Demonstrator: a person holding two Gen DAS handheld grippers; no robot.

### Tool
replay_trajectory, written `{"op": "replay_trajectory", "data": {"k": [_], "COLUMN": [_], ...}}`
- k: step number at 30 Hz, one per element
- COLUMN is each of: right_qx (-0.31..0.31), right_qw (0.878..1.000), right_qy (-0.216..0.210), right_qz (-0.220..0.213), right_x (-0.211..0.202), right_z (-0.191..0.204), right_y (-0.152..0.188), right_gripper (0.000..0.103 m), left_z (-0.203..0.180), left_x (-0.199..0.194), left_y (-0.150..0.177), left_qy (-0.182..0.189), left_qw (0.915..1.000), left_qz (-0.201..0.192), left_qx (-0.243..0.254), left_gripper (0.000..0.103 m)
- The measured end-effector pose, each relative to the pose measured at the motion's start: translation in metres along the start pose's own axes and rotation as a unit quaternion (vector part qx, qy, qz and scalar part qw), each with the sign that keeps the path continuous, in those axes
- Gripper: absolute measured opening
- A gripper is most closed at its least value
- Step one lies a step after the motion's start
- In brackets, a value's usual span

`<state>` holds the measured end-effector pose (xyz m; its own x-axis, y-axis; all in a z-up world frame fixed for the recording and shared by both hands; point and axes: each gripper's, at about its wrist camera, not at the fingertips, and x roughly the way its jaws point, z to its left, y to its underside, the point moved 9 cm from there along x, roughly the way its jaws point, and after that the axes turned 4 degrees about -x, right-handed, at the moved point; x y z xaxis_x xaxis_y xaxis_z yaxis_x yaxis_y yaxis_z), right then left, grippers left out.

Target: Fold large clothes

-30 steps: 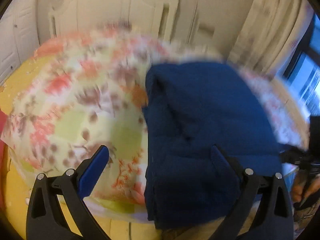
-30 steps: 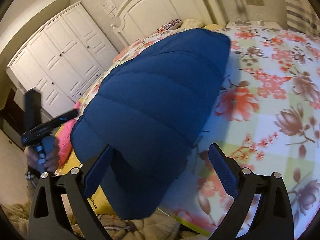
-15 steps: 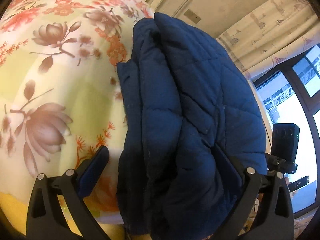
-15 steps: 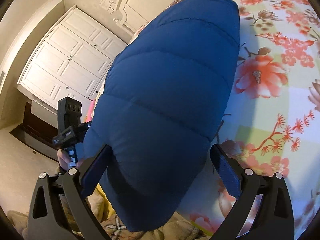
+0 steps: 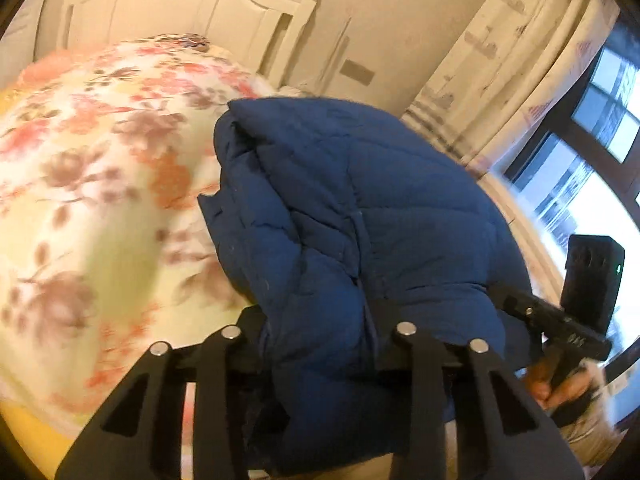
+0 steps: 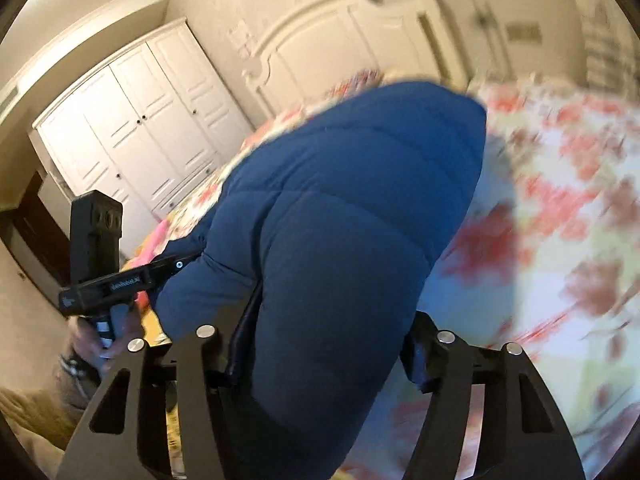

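1. Two views, and both show the same change. From the left wrist camera, the left gripper (image 5: 320, 344) has its fingers clamped on the near end of the blue puffer jacket (image 5: 360, 208); half a second ago they stood wide apart on either side of it. The jacket lies in a folded bundle on the floral bedspread (image 5: 80, 184), its near end at the foot of the bed, its far end pointing toward the white headboard (image 5: 192, 4). The right gripper (image 5: 560, 328) shows at the jacket's right edge, in the person's hand.

2. From the right wrist camera, the right gripper (image 6: 320, 344) has likewise closed from wide open onto the jacket's (image 6: 352, 216) padded near end, the cloth bulging between its fingers. The left gripper (image 6: 120, 276) is seen at the jacket's left side, in front of the white wardrobe (image 6: 132, 120). The bedspread (image 6: 560, 208) is blurred, so the camera is moving.

3. With both near corners now pinched, the grasp seems finished; a lift to carry this end over for another fold is probably next.
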<state>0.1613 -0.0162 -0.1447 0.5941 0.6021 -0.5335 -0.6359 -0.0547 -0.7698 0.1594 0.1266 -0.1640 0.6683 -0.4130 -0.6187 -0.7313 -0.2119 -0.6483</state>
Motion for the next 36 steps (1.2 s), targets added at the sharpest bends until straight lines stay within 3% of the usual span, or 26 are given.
{"op": "replay_trajectory", "data": {"k": [9, 14, 17, 19, 20, 22, 24, 27, 30, 33, 35, 36], "right_qx": [-0.038, -0.021, 0.030, 0.055, 0.077, 0.100, 0.097, 0.082, 0.035, -0.050, -0.087, -0.109], "right_qw": [0.993, 0.988, 0.989, 0.986, 0.984, 0.983, 0.977, 0.969, 0.973, 0.965, 0.955, 0.948], "right_qy": [0.078, 0.117, 0.132, 0.159, 0.160, 0.151, 0.190, 0.233, 0.219, 0.258, 0.280, 0.298], "right_qz": [-0.082, -0.099, -0.064, -0.004, 0.006, -0.006, 0.001, -0.030, -0.059, -0.022, 0.032, 0.031], "right_x": [-0.047, -0.042, -0.014, 0.010, 0.015, 0.008, -0.003, -0.024, -0.028, 0.001, 0.036, 0.039], "right_z": [-0.089, -0.162, -0.224, -0.262, -0.279, -0.287, -0.287, -0.272, -0.234, -0.204, -0.198, -0.191], "right_y": [-0.092, -0.137, -0.128, -0.104, -0.091, -0.087, -0.087, -0.105, -0.124, -0.123, -0.103, -0.098], "right_gripper": [0.058, 0.058, 0.058, 0.059, 0.062, 0.068, 0.093, 0.093, 0.092, 0.092, 0.094, 0.095], "left_z": [-0.088, -0.114, -0.115, -0.106, -0.106, -0.111, -0.109, -0.098, -0.085, -0.075, -0.075, -0.075], "left_x": [0.059, 0.117, 0.176, 0.230, 0.236, 0.234, 0.229, 0.219, 0.197, 0.179, 0.166, 0.159], "left_y": [-0.089, -0.136, -0.141, -0.117, -0.115, -0.111, -0.109, -0.112, -0.110, -0.102, -0.097, -0.095], "left_qy": [0.042, 0.054, 0.036, -0.003, -0.006, -0.017, -0.023, -0.048, -0.060, -0.068, -0.085, -0.101], "left_qw": [0.9967, 0.9961, 0.9980, 0.9985, 0.9987, 0.9978, 0.9974, 0.9967, 0.9971, 0.9964, 0.9943, 0.9923], "left_qz": [-0.060, -0.061, -0.029, 0.037, 0.029, 0.008, 0.016, 0.006, -0.028, -0.050, -0.062, -0.066], "left_qx": [0.035, 0.035, 0.044, 0.039, 0.041, 0.064, 0.066, 0.066, 0.037, 0.006, 0.016, 0.029], "left_gripper": [0.033, 0.033, 0.034, 0.038, 0.044, 0.045, 0.050, 0.071, 0.084, 0.087, 0.087, 0.088]}}
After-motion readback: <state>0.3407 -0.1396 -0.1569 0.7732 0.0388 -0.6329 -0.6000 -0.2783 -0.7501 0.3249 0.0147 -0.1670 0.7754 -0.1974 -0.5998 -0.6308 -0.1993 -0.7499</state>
